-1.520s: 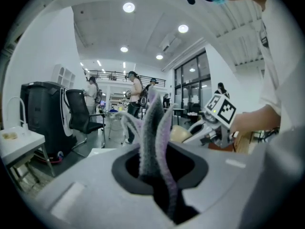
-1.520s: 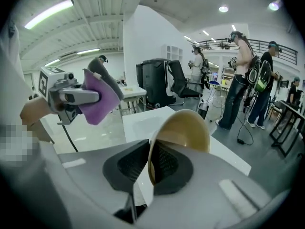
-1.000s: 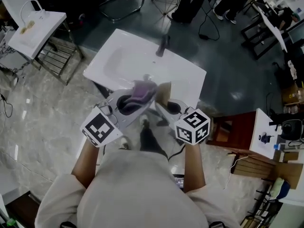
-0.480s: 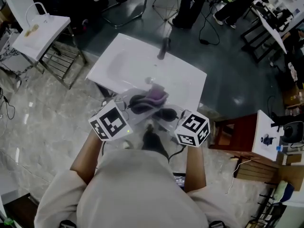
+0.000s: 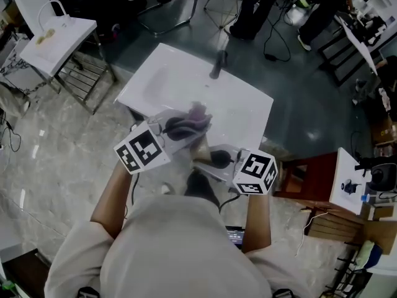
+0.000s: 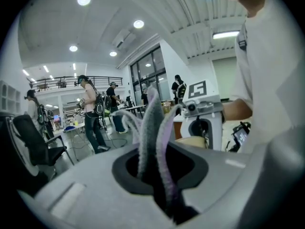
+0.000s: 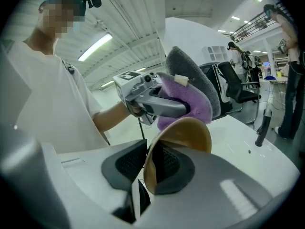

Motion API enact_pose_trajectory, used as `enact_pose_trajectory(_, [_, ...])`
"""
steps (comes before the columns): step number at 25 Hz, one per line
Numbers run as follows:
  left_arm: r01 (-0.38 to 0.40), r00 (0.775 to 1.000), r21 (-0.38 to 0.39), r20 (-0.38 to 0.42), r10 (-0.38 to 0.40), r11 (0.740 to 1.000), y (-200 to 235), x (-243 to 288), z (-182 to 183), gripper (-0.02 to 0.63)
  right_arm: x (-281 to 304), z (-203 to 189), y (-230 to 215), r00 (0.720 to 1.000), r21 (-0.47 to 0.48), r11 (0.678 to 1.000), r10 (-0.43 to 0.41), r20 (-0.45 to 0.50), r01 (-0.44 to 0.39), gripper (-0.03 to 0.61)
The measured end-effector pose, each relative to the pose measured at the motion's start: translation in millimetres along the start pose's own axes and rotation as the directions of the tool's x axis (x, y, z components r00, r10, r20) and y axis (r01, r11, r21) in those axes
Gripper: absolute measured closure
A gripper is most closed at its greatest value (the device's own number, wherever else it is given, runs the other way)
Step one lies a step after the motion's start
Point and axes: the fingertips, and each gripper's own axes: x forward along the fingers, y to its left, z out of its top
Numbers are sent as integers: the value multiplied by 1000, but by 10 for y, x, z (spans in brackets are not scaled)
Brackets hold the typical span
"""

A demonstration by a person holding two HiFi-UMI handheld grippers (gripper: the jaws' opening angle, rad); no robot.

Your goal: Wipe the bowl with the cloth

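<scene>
Here my right gripper [image 7: 150, 168], jaws just eased wider, pinches the round tan bowl [image 7: 183, 135] by its rim above the white counter [image 7: 248, 142], presenting it to the fluffy purple-grey cloth [image 6: 152, 128] clamped in my left gripper [image 6: 159, 175] jaws for wiping.

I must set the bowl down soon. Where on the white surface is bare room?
The white surface is bare left of the dark upright fitting and along its right side. Its near edge is crowded: the cloth and the bowl are held there.
</scene>
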Motion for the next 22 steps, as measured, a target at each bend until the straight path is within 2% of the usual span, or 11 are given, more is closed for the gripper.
enact_pose_trajectory(3, [34, 999, -46, -6, -35, 998, 36, -6, -140, 549, 6, 4, 147, 997, -29, 997, 76, -3, -76, 532])
enact_pose_trajectory(7, [78, 997, -109, -3, -79, 991, 43, -51, -317, 551, -25, 87, 335, 982, -70, 982, 178, 56, -174, 537])
enact_pose_trajectory(10, [120, 990, -213, 93, -103, 970, 29, -84, -344, 551, -122, 195, 412, 966, -96, 971, 229, 122, -218, 542])
enact_pose_trajectory(13, [162, 967, -339, 242, -81, 927, 58, -121, -338, 551, -185, 281, 414, 951, -99, 967, 249, 181, -234, 543])
enact_pose_trajectory(17, [214, 906, -490, 423, 15, 845, 124, -213, -330, 552, -258, 399, 397, 930, -93, 966, 259, 262, -243, 550])
enact_pose_trajectory(20, [265, 856, -565, 511, 78, 782, 107, -276, -355, 552, -293, 511, 380, 907, -84, 967, 253, 338, -239, 552])
enact_pose_trajectory(22, [292, 836, -594, 540, 102, 750, 82, -285, -375, 552, -309, 608, 314, 892, -71, 972, 235, 387, -225, 552])
